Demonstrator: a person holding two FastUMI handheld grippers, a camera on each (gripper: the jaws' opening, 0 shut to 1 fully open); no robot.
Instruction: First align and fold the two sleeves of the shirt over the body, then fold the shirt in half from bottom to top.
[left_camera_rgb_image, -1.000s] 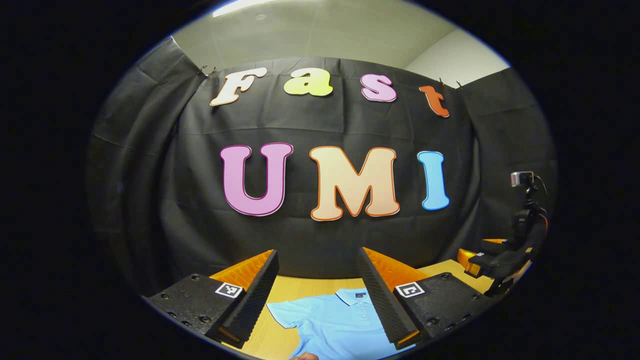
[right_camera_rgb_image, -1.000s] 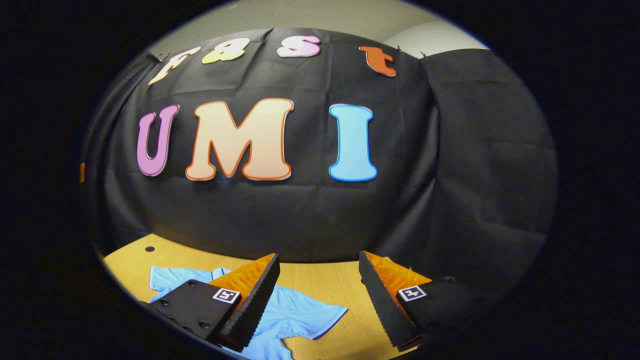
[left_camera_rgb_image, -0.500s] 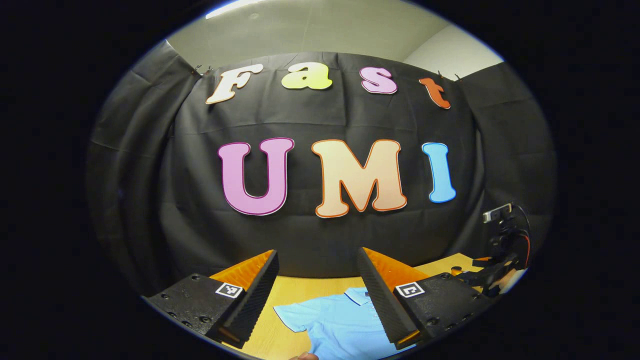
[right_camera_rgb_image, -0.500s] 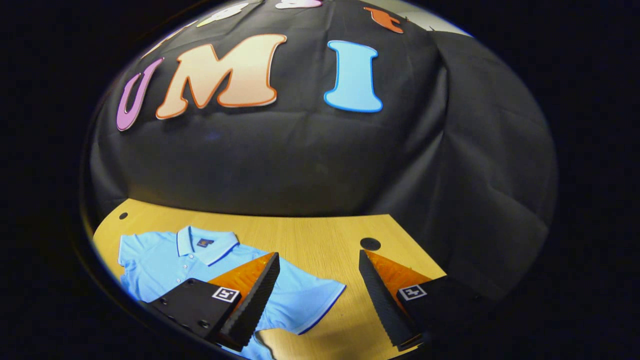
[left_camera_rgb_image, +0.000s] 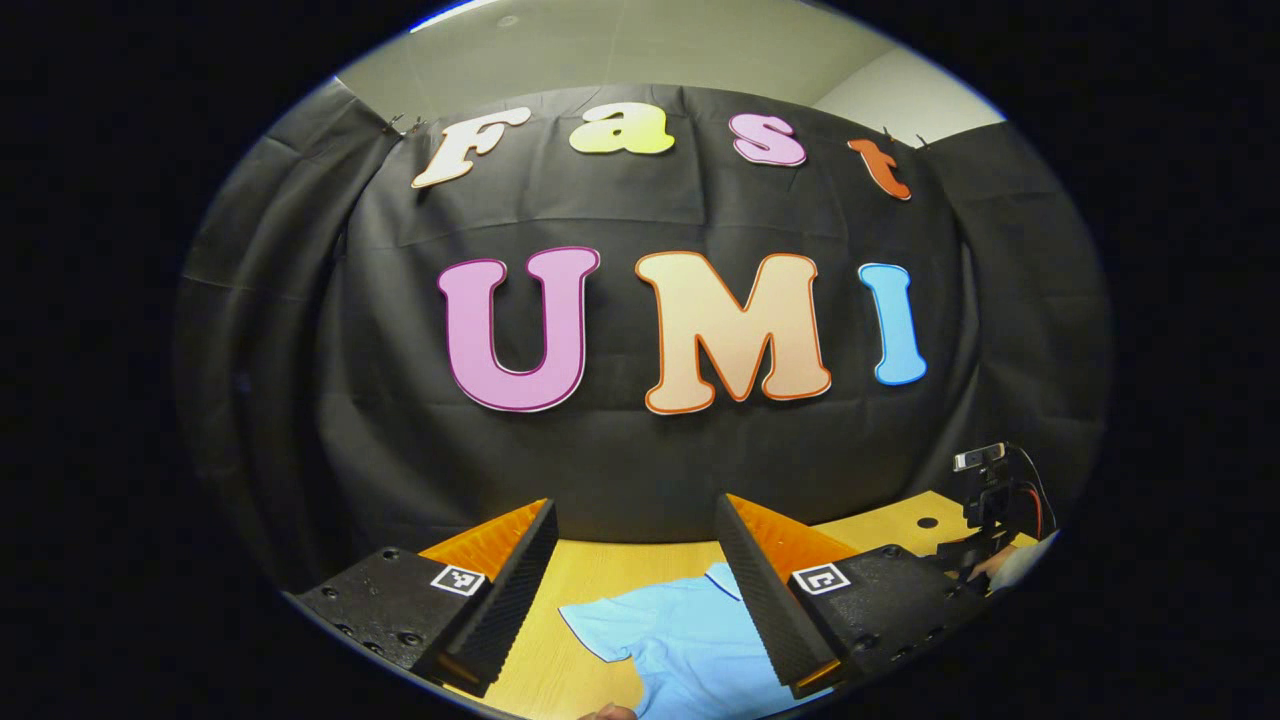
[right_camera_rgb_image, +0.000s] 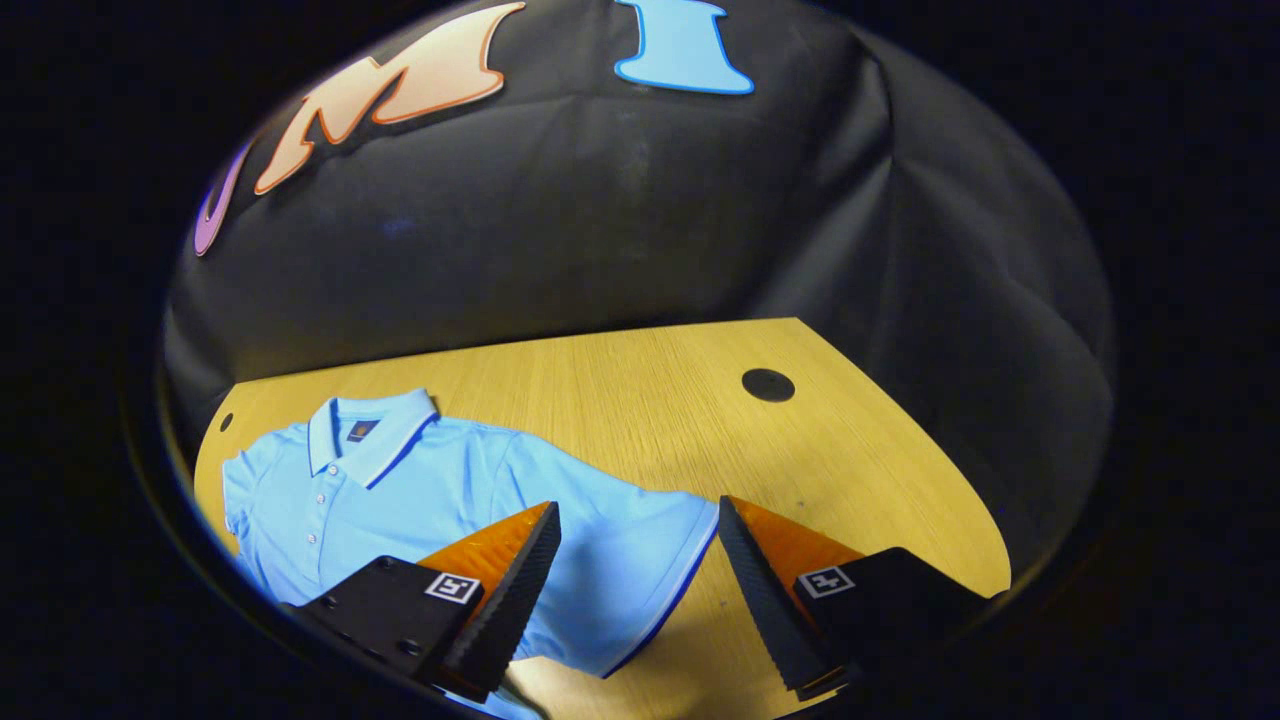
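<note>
Bare wooden table (right_camera_rgb_image: 640, 400) lies open beyond and to the right of the light blue shirt (right_camera_rgb_image: 420, 490) — only a small dark round hole (right_camera_rgb_image: 768, 384) marks it there. The black cloth wall (right_camera_rgb_image: 600, 230) closes off the far edge. In the left gripper view, a camera stand (left_camera_rgb_image: 990, 490) rises at the table's right end — an obstacle.

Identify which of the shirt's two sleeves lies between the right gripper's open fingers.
The sleeve spread toward the table's round hole, on the collar's far side from the other sleeve.
</note>
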